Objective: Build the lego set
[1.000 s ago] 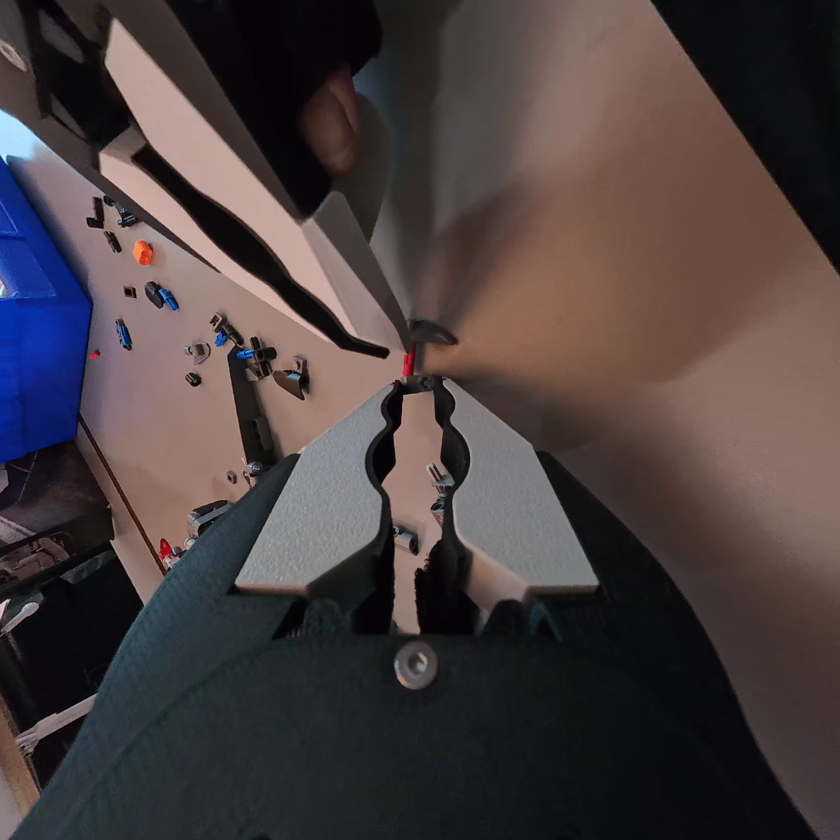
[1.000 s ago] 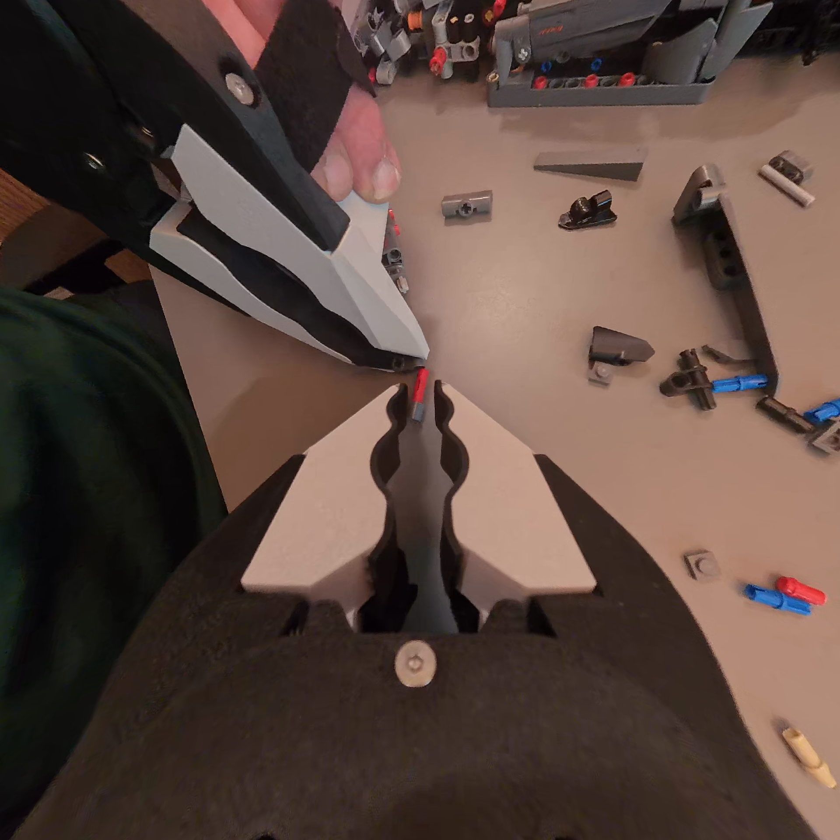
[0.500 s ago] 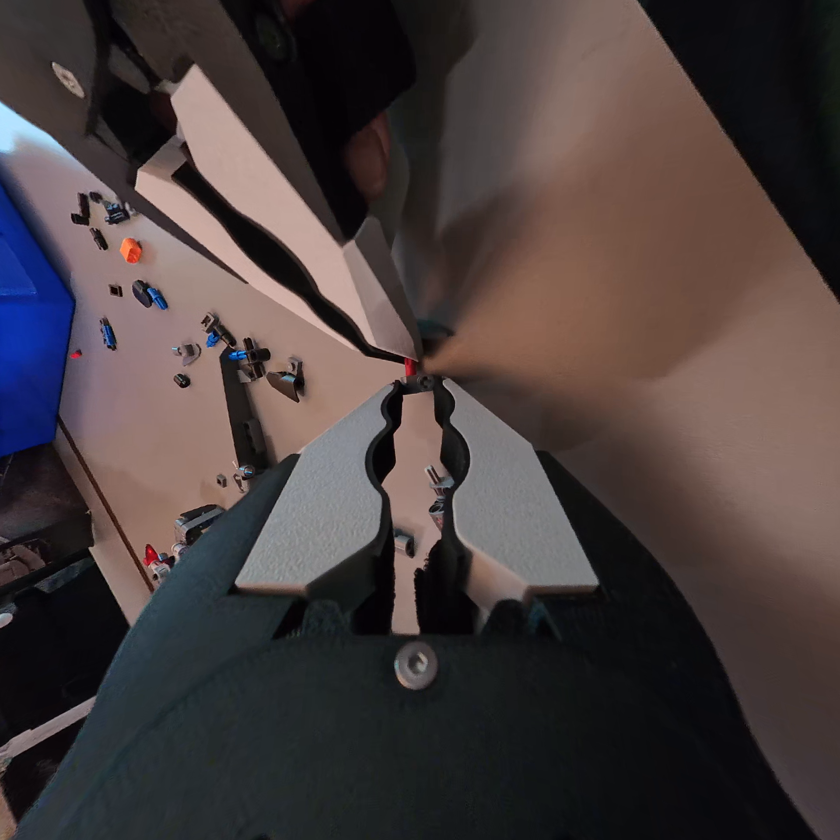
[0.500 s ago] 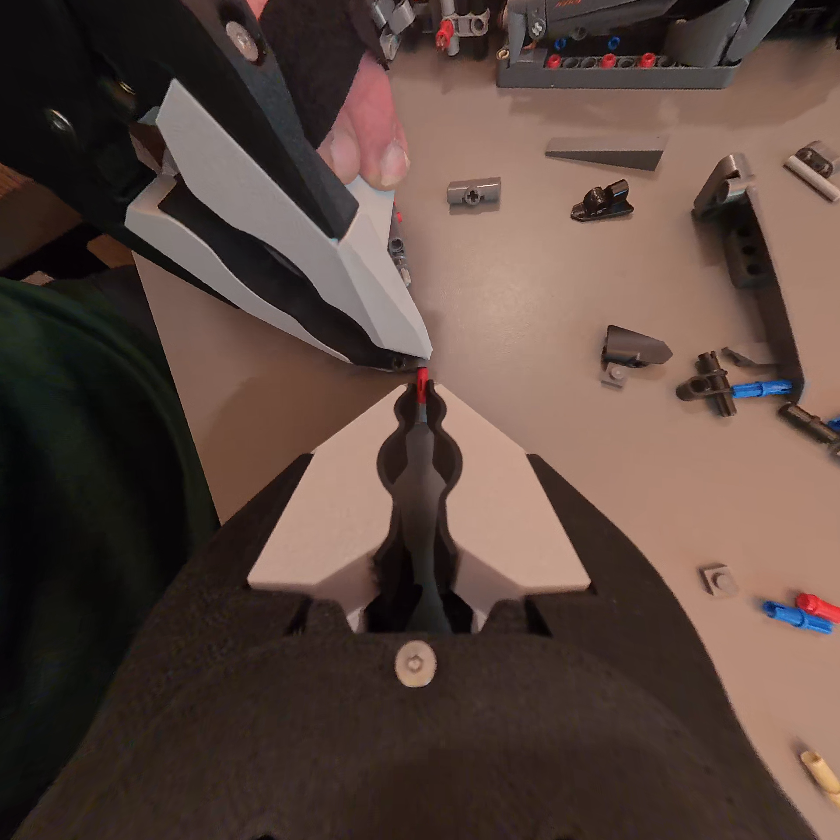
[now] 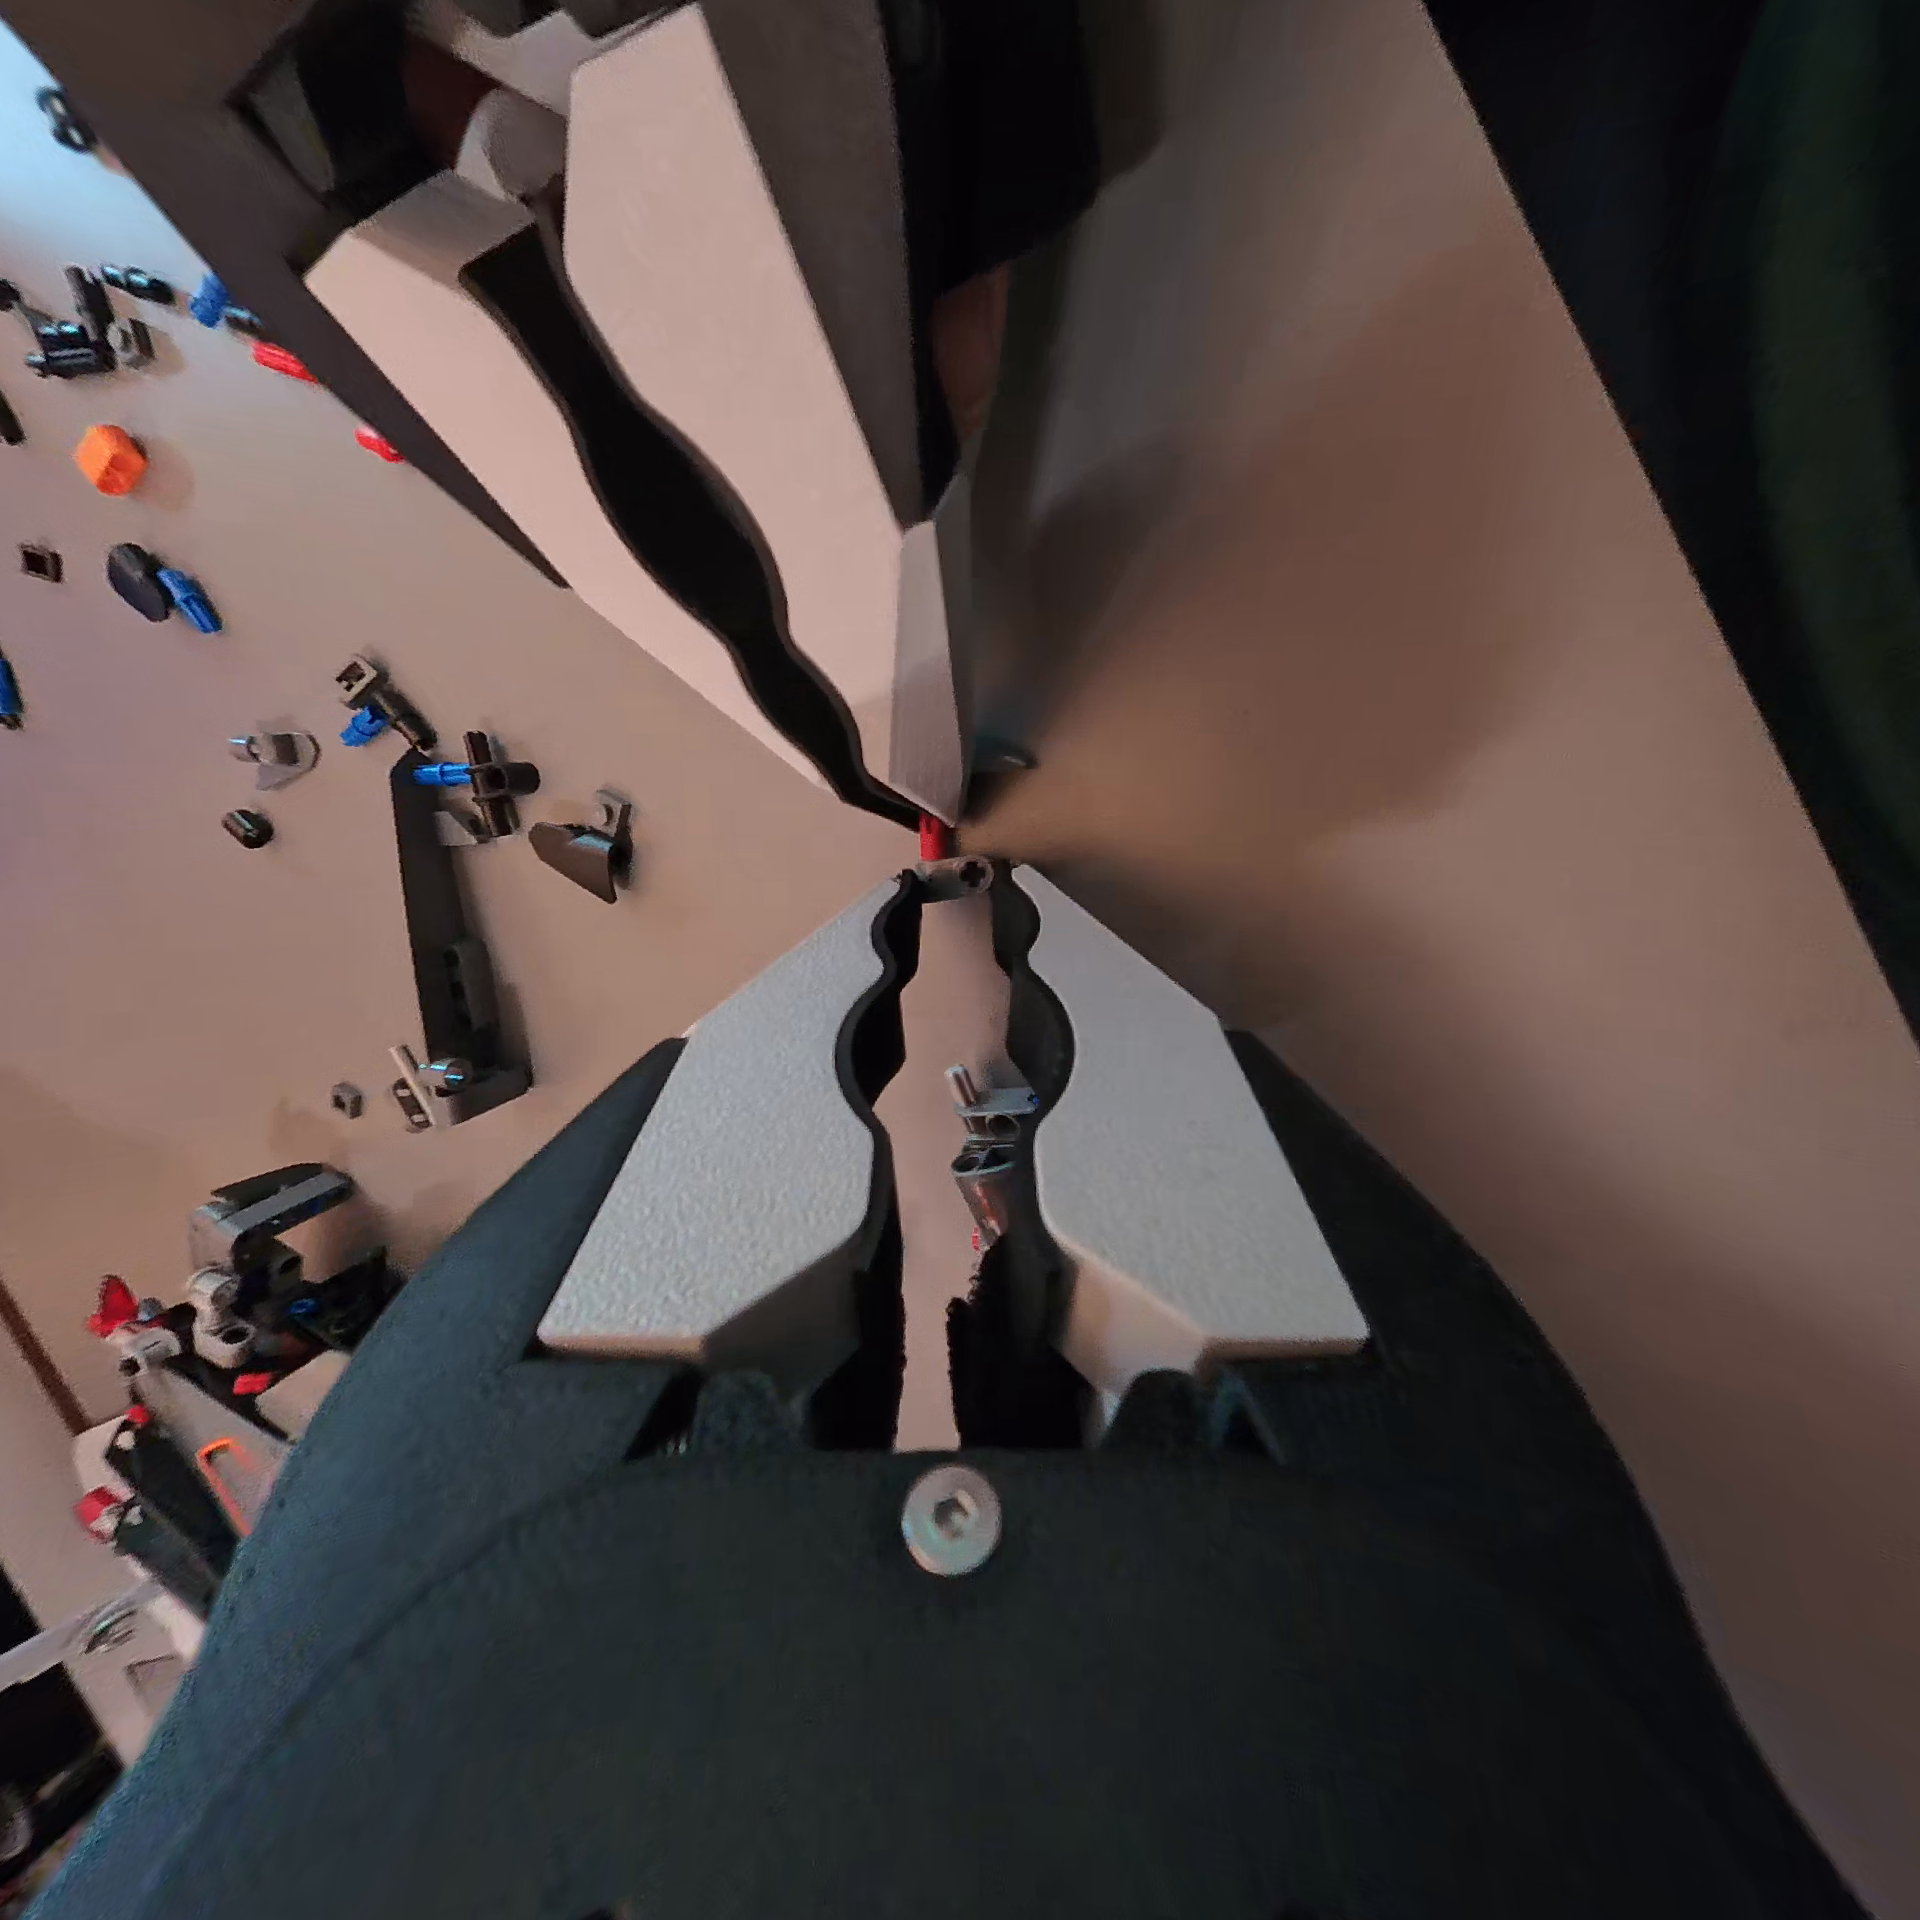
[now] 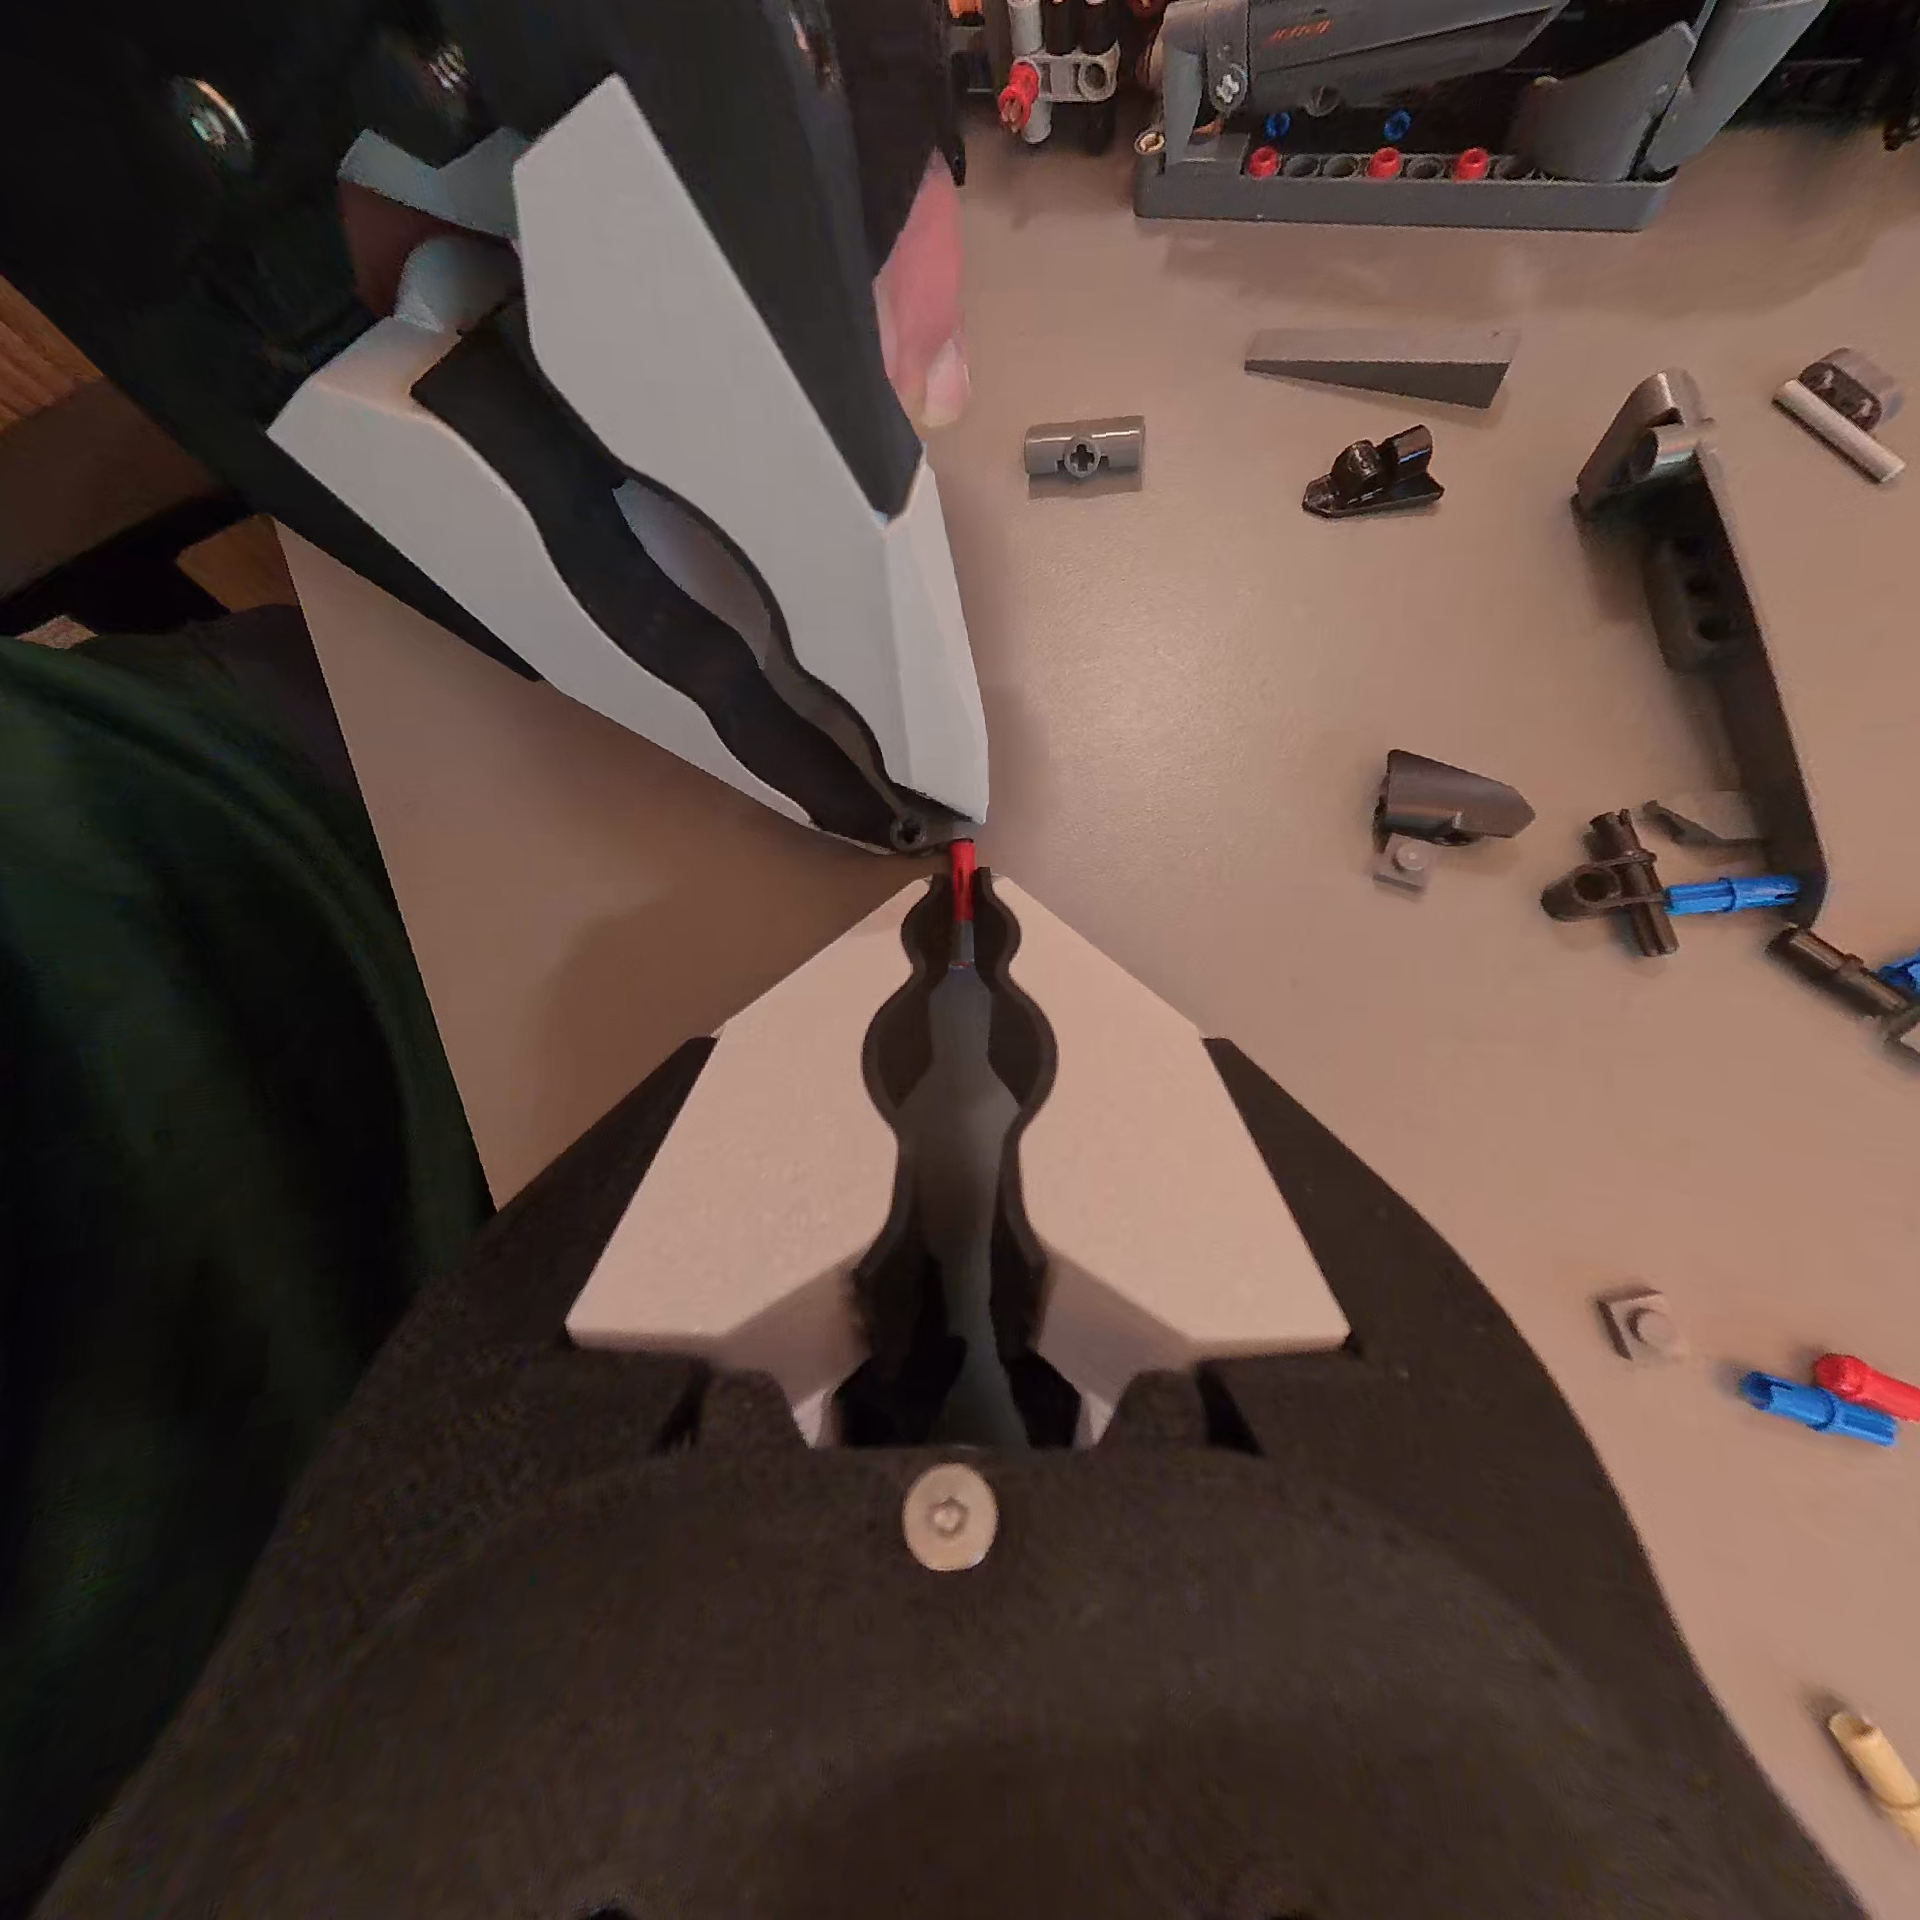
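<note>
My left gripper [image 5: 956, 883] is shut on a small grey connector [image 5: 958, 875] with a cross hole, held above the table. My right gripper [image 6: 961, 883] is shut on a short red pin [image 6: 962, 873] whose tip sticks out past the fingertips. The two grippers meet tip to tip. In the right wrist view the left gripper [image 6: 925, 826] comes in from the upper left, and the connector [image 6: 907, 829] sits right at the pin's tip. In the left wrist view the right gripper [image 5: 930, 805] comes down from above with the red pin [image 5: 933, 831] touching the connector.
Loose pieces lie on the tan table [image 6: 1247, 675]: a long dark grey beam [image 6: 1704, 623], a blue pin in a black cross joint [image 6: 1730, 894], a grey connector [image 6: 1084, 454], and red and blue pins [image 6: 1829, 1397]. A partly built grey model [image 6: 1403, 156] stands at the back. A green sleeve [image 6: 156, 1039] is at the left. Both grippers' tips are close together, under 4 cm apart.
My right gripper has closed tighter on the red pin and moved up to the left gripper. The pin's tip now meets the grey connector. The left gripper has tilted more upright.
</note>
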Action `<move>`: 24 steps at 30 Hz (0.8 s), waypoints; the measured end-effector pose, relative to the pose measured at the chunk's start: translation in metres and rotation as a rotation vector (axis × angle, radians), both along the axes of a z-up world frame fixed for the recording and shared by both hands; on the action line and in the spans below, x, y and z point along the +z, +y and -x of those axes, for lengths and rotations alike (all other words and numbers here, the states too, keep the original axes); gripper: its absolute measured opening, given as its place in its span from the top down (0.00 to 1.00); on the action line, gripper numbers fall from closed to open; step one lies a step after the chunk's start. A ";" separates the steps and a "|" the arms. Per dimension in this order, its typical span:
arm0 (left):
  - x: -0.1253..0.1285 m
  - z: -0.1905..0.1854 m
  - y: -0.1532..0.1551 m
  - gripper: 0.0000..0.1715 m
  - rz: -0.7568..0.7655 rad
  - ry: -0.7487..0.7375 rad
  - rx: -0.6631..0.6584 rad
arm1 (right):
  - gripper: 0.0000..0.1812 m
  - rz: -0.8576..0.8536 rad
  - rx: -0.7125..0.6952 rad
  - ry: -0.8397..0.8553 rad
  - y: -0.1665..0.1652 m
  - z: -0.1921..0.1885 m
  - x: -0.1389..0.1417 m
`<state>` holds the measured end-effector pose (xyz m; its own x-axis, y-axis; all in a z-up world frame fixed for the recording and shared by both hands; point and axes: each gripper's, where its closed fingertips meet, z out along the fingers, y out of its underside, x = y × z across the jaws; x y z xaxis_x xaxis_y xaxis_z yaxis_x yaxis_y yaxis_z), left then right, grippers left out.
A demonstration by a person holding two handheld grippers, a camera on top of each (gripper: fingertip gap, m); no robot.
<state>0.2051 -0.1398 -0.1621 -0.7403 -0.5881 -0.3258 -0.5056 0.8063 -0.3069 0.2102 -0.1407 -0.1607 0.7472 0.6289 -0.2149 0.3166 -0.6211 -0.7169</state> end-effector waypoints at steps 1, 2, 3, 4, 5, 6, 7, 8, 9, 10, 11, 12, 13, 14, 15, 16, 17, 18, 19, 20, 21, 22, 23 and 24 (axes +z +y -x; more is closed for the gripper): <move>0.000 0.000 0.000 0.93 0.015 0.010 0.008 | 0.99 0.000 0.000 0.000 0.000 0.000 0.000; 0.000 0.001 -0.001 0.93 0.032 0.021 0.011 | 0.99 -0.002 -0.001 -0.001 0.000 0.000 0.000; -0.001 0.001 -0.002 0.93 0.040 0.030 0.014 | 0.99 -0.003 -0.001 -0.002 0.000 0.000 0.000; -0.001 0.001 -0.001 0.93 0.048 0.037 0.018 | 0.99 -0.003 -0.001 -0.002 0.000 0.000 0.000; -0.001 0.001 -0.002 0.93 0.059 0.046 0.025 | 0.99 -0.003 0.000 -0.001 0.000 0.000 0.000; -0.001 0.001 -0.002 0.93 0.069 0.051 0.029 | 0.99 -0.003 0.003 -0.001 0.000 0.000 0.000; -0.001 0.001 -0.001 0.93 0.075 0.053 0.031 | 0.99 -0.003 0.004 0.000 0.000 0.000 0.000; -0.001 0.000 -0.001 0.93 0.082 0.053 0.033 | 0.99 -0.002 0.003 0.000 0.000 0.000 0.000; -0.001 0.000 -0.001 0.93 0.091 0.055 0.039 | 0.99 -0.003 0.003 -0.001 0.000 0.000 0.000; -0.001 0.000 -0.001 0.93 0.100 0.057 0.047 | 0.99 -0.002 0.003 0.000 0.000 0.000 0.000; -0.001 0.000 -0.001 0.93 0.103 0.055 0.049 | 0.99 -0.001 0.002 0.001 0.000 0.000 0.000; -0.001 0.000 -0.001 0.93 0.103 0.051 0.049 | 0.99 -0.001 0.003 0.000 0.000 0.000 0.000; -0.001 0.000 -0.001 0.93 0.105 0.048 0.050 | 0.99 -0.002 0.003 0.000 -0.001 0.000 0.000; -0.001 0.000 -0.002 0.93 0.107 0.045 0.050 | 0.99 -0.003 0.004 -0.002 -0.001 0.001 0.000; -0.001 0.000 -0.002 0.93 0.109 0.043 0.051 | 0.99 -0.003 0.006 -0.003 -0.001 0.001 0.000; -0.001 0.000 -0.002 0.93 0.109 0.040 0.049 | 0.99 -0.002 0.008 -0.004 -0.001 0.001 0.000; -0.001 0.000 -0.002 0.93 0.108 0.039 0.047 | 0.99 -0.002 0.011 -0.005 0.000 0.001 0.000; -0.001 0.000 -0.002 0.93 0.107 0.038 0.045 | 0.99 -0.001 0.014 -0.004 0.000 0.001 0.000; -0.001 0.000 -0.002 0.93 0.105 0.036 0.041 | 0.99 -0.001 0.019 -0.004 0.000 0.002 0.000; -0.001 0.000 -0.002 0.93 0.102 0.035 0.036 | 0.99 -0.002 0.024 -0.006 0.000 0.002 0.000; -0.001 0.000 -0.002 0.93 0.098 0.035 0.031 | 0.99 -0.002 0.031 -0.007 -0.001 0.002 0.000; -0.001 0.000 -0.002 0.94 0.093 0.034 0.025 | 0.99 -0.004 0.041 -0.008 -0.001 0.002 0.000; -0.001 0.000 -0.002 0.93 0.094 0.037 0.023 | 0.99 -0.003 0.050 -0.007 -0.001 0.002 0.000; -0.001 0.000 -0.002 0.93 0.095 0.038 0.016 | 0.99 -0.005 0.062 -0.010 -0.001 0.002 0.000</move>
